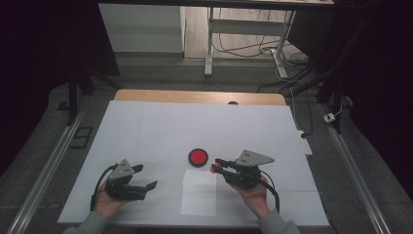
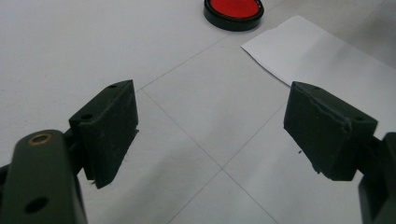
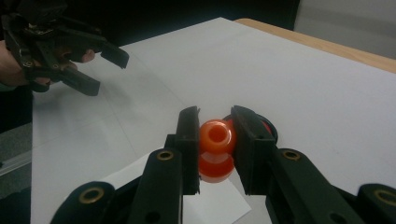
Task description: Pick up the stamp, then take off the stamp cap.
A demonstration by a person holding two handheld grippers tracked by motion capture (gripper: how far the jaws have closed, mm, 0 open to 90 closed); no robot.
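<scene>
An orange stamp with a round knob (image 3: 216,140) is clamped between the jaws of my right gripper (image 3: 215,116), just above a white sheet of paper (image 3: 219,200). From above, the right gripper (image 1: 215,165) holds the orange stamp (image 1: 213,168) at the paper's (image 1: 199,195) top right corner. A round red ink pad in a black case (image 1: 198,157) lies just beyond, and its rim (image 3: 271,127) peeks out behind the jaw. My left gripper (image 1: 148,176) hovers open to the left of the paper, nothing between its pads (image 2: 112,126); the ink pad (image 2: 233,8) and paper (image 2: 327,60) lie ahead of it.
A white mat (image 1: 160,126) covers the wooden table (image 1: 146,95). The far edge lies beyond the pad, and the near edge runs under the person's hands. Desk legs and cables (image 1: 272,48) stand on the floor behind the table.
</scene>
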